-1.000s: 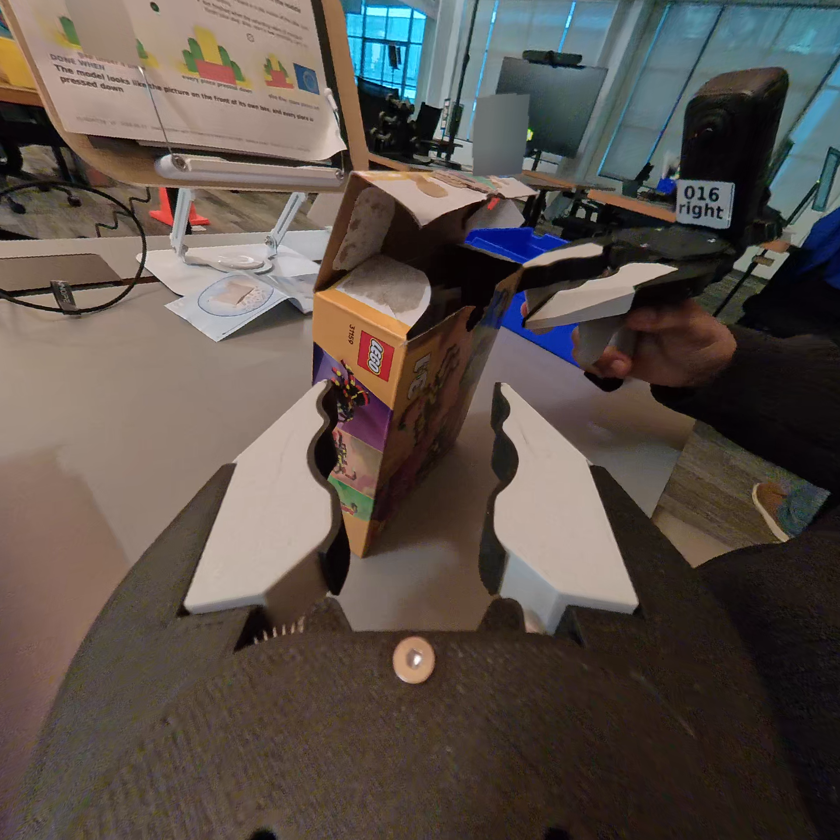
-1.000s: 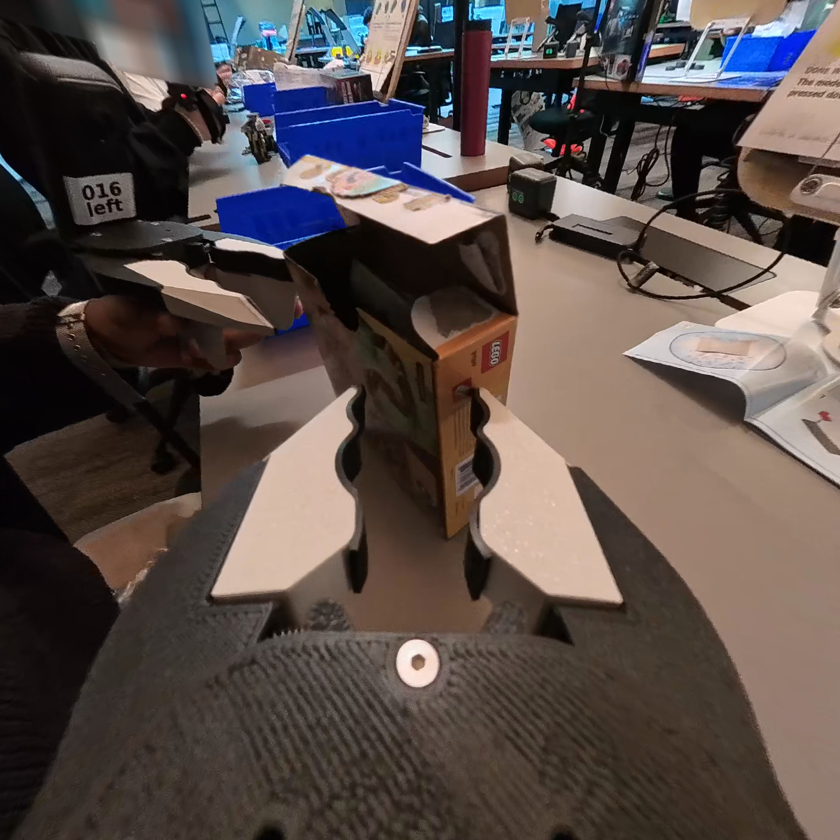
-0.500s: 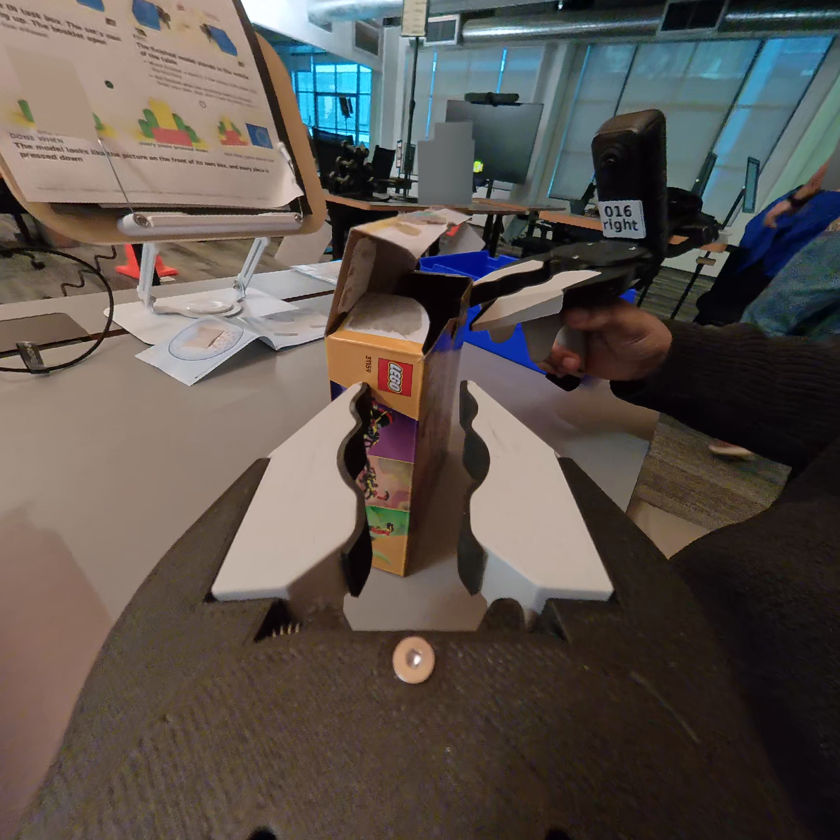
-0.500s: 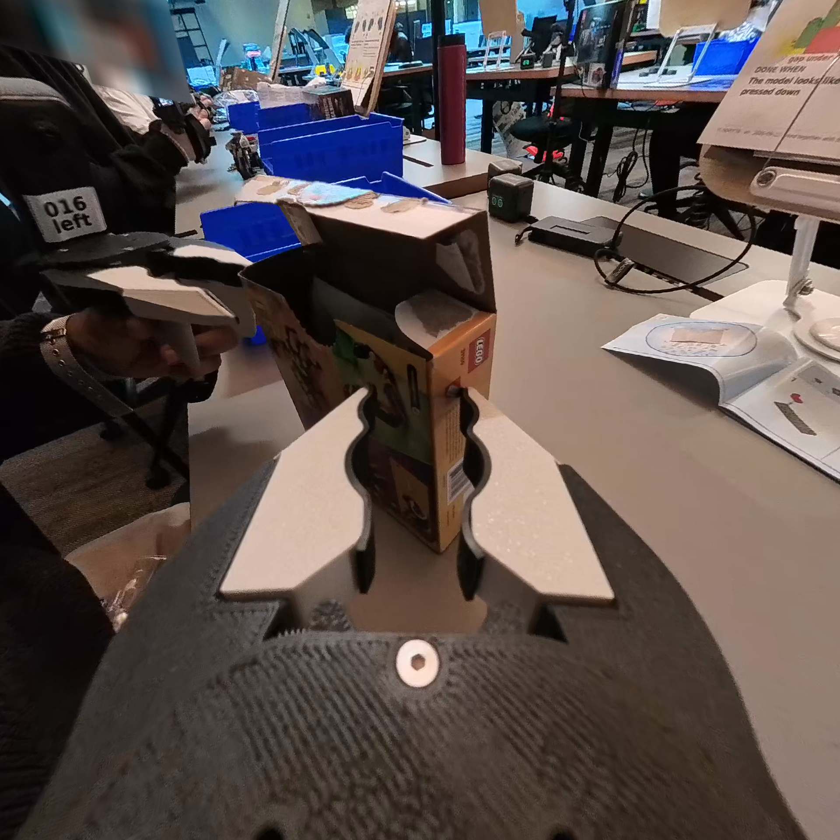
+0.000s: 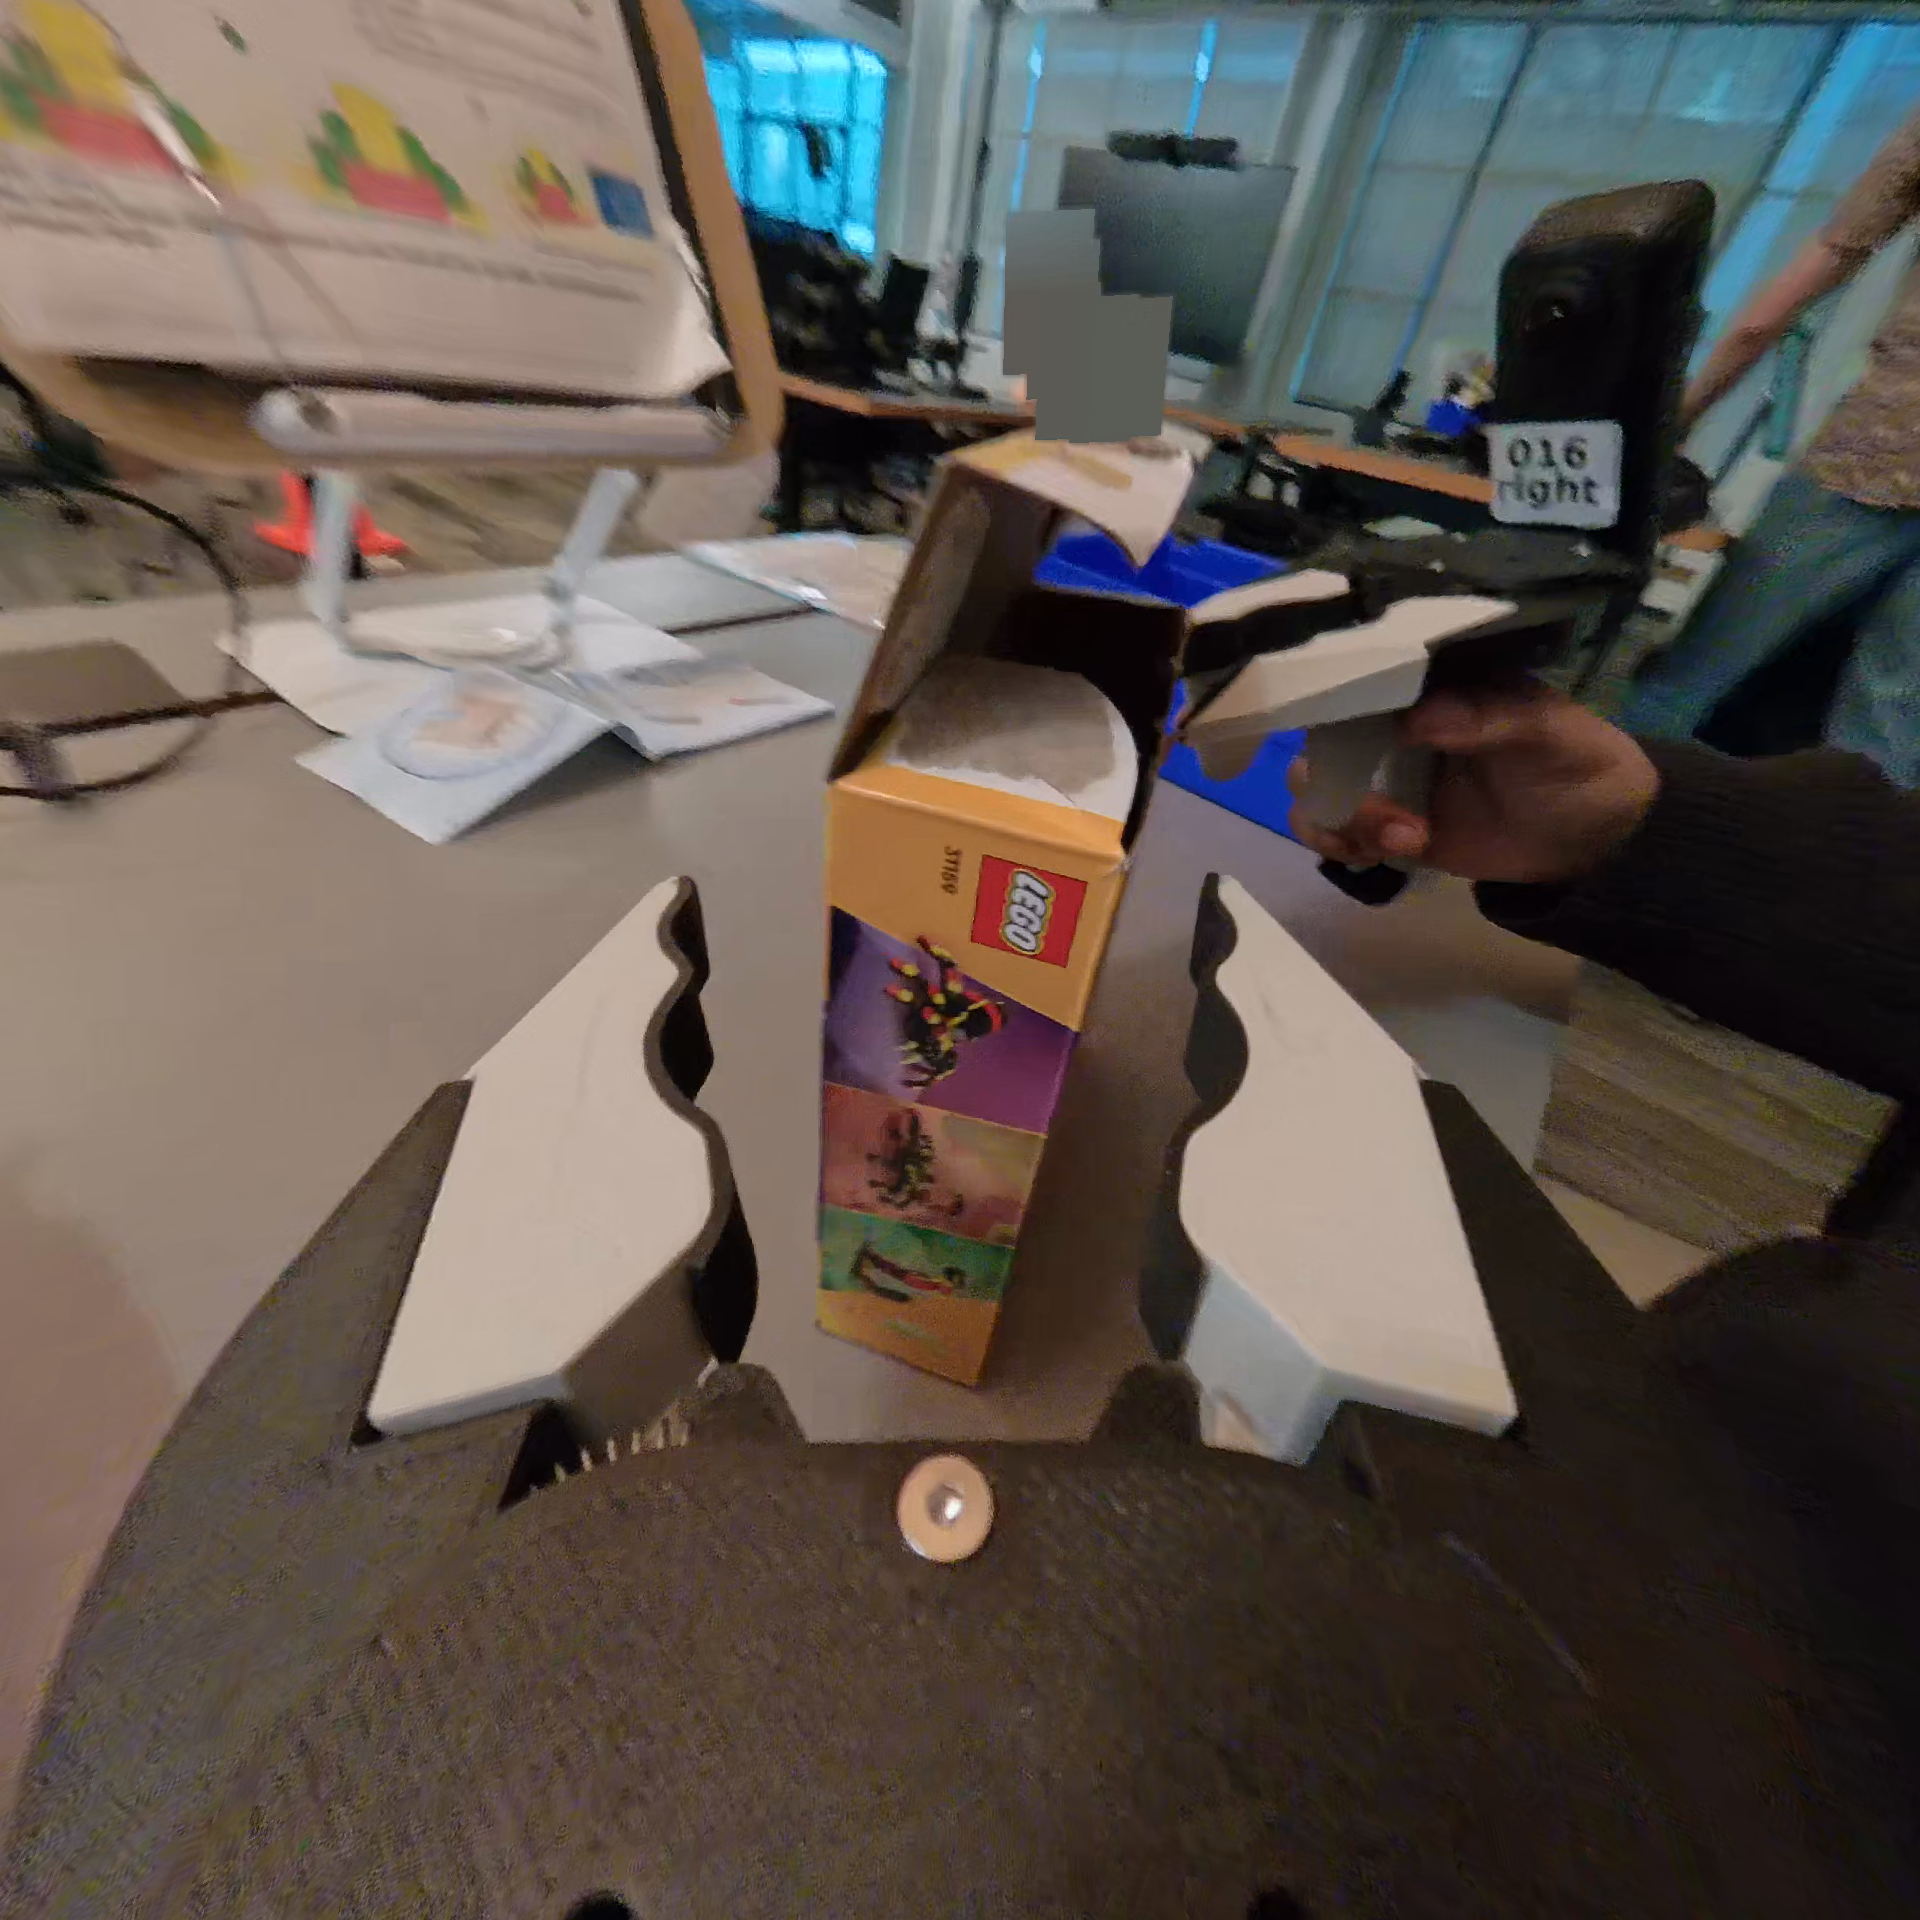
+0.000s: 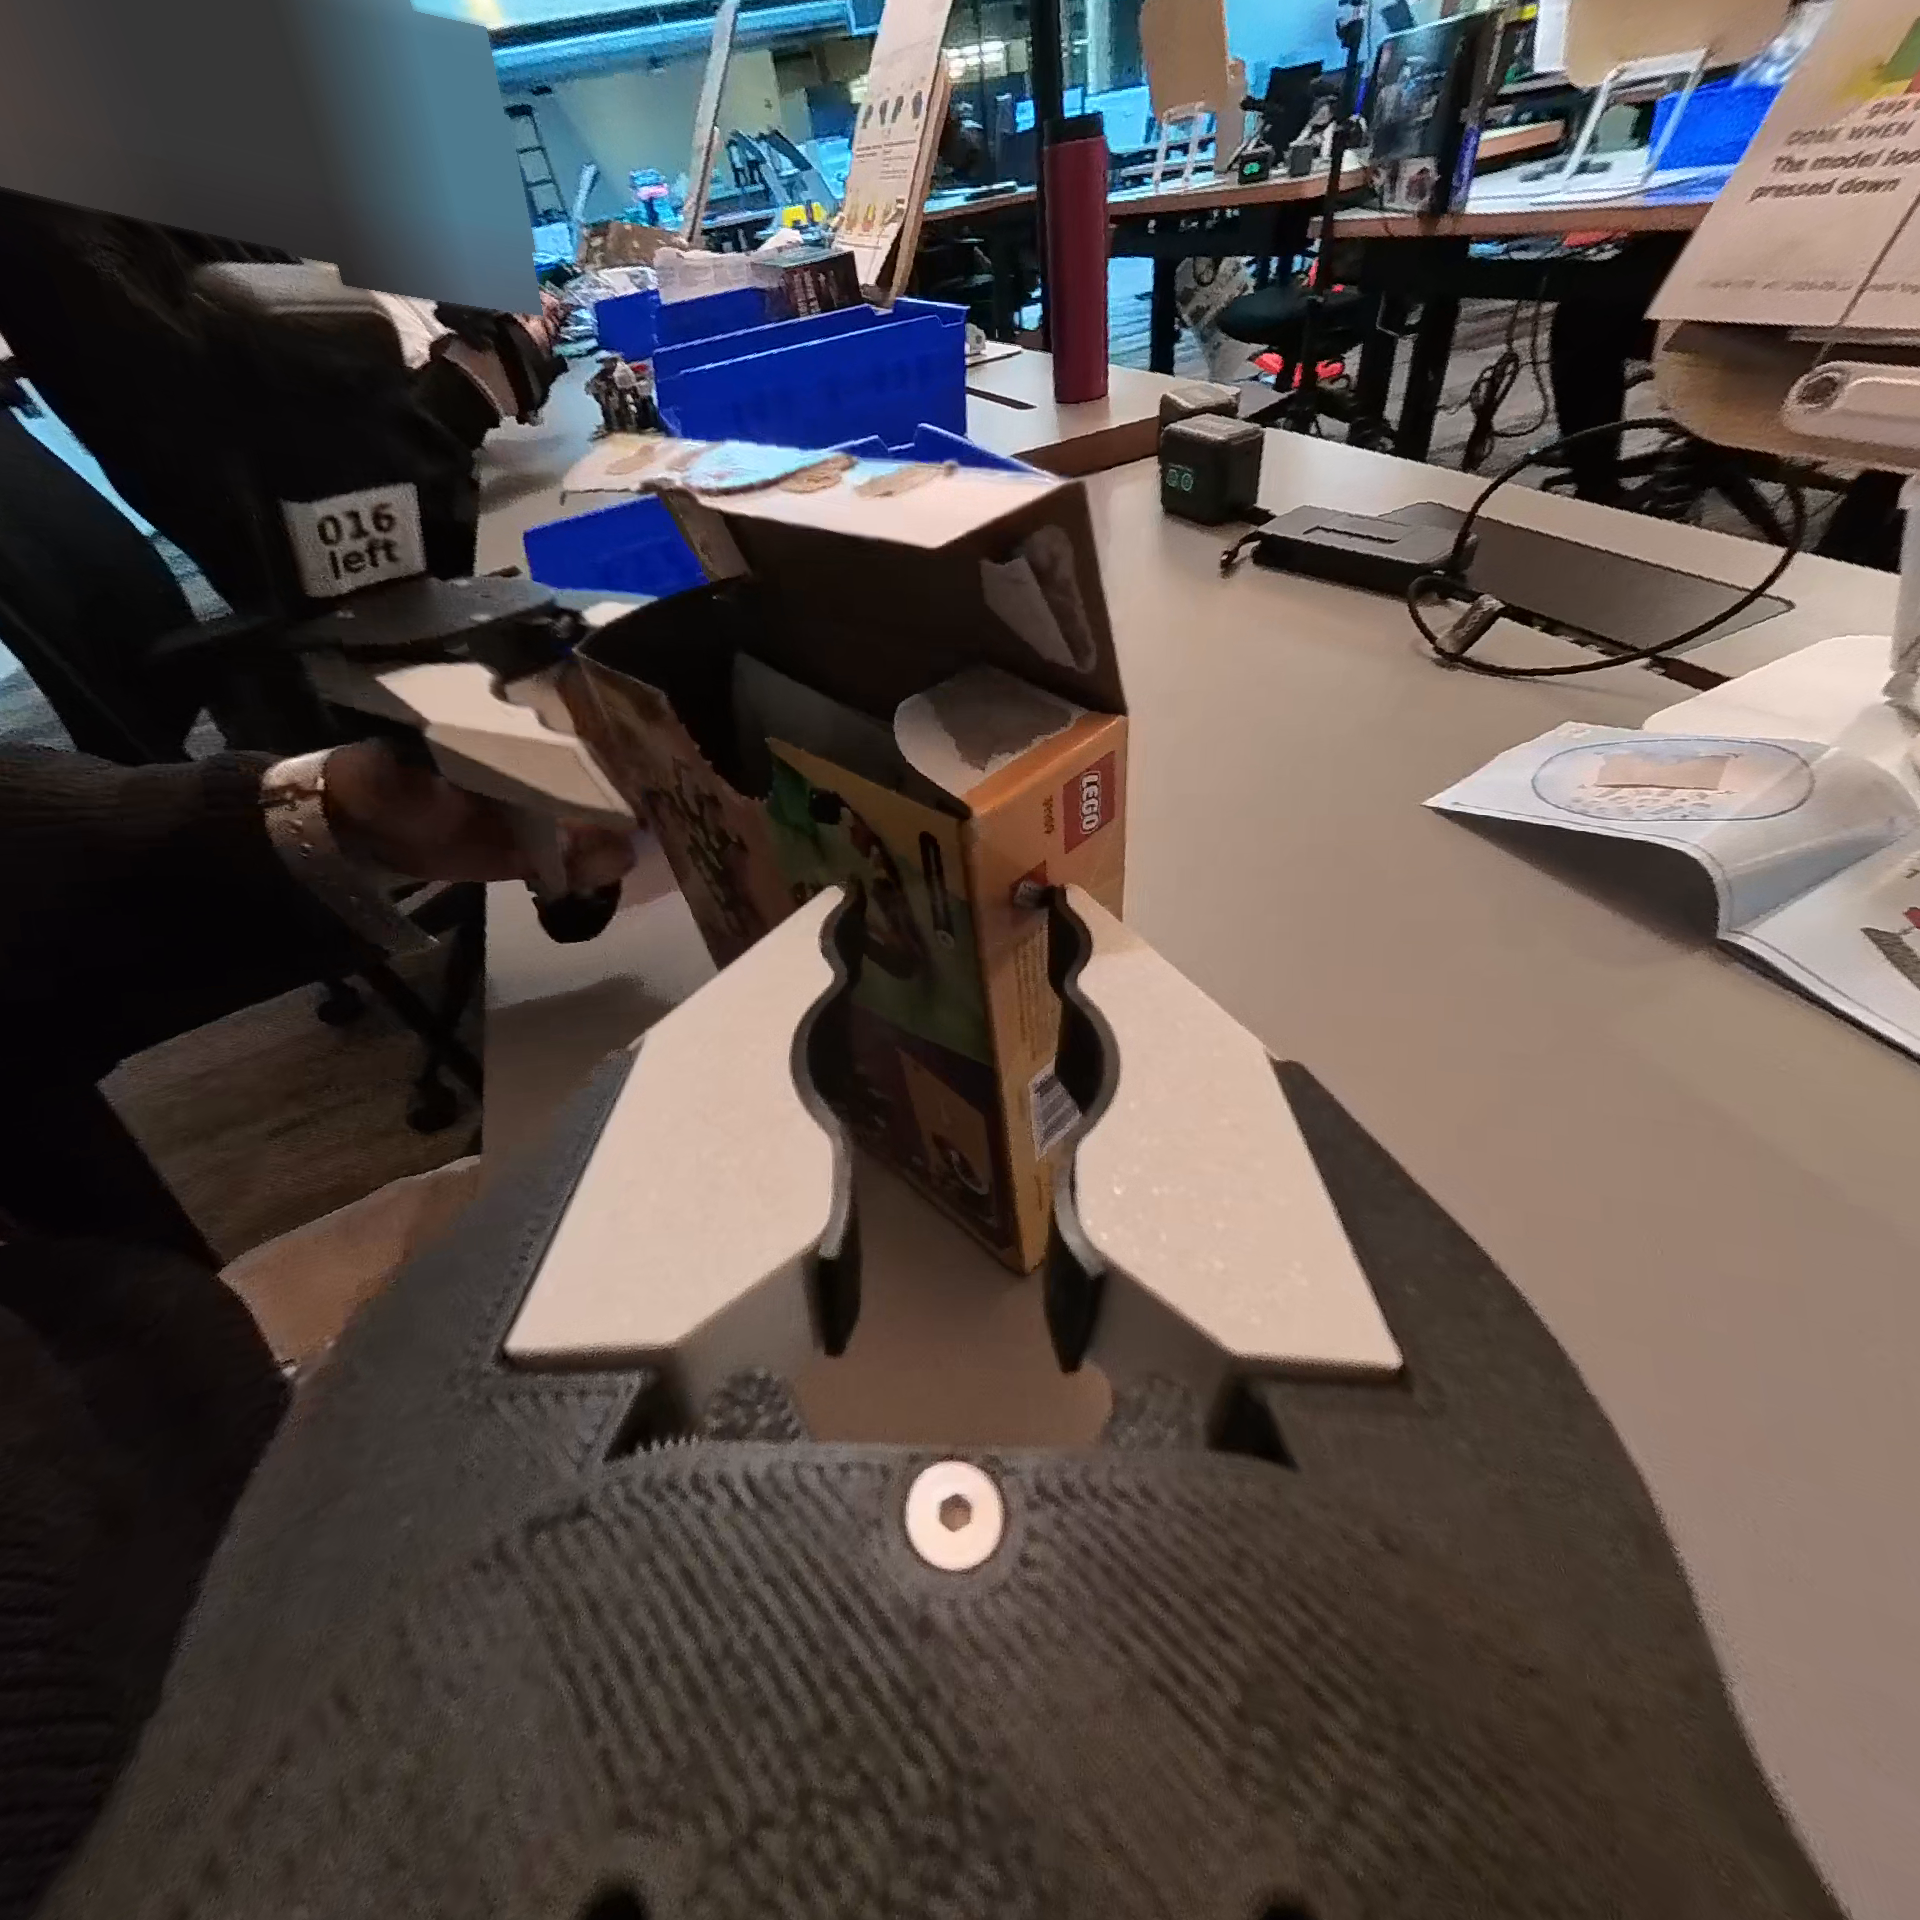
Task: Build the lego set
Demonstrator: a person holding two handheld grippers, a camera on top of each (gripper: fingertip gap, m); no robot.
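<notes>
An orange and purple lego box [image 5: 956, 1039] stands upright on the grey table [image 5: 312, 987], its top flaps torn open. My left gripper [image 5: 940, 894] is open wide, one finger on each side of the box's narrow side, and neither touches it. My right gripper [image 6: 951, 899] is shut on the opposite narrow edge of the box [image 6: 1039, 821]. In the left wrist view the right gripper [image 5: 1195, 665] shows at the box's upper far edge. In the right wrist view the left gripper [image 6: 582, 707] shows at the box's far wall.
An instruction sheet on a stand [image 5: 364, 260] is at the back left, with an open booklet [image 5: 499, 717] below it. A blue bin [image 6: 623, 540] stands behind the box and more bins [image 6: 810, 364] farther back. A cable and a black pad [image 6: 1455, 582] lie on the table.
My left gripper closed in on the box half a second ago, and now its fingers have spread wide off it. My right gripper has kept its hold and the box stands straighter.
</notes>
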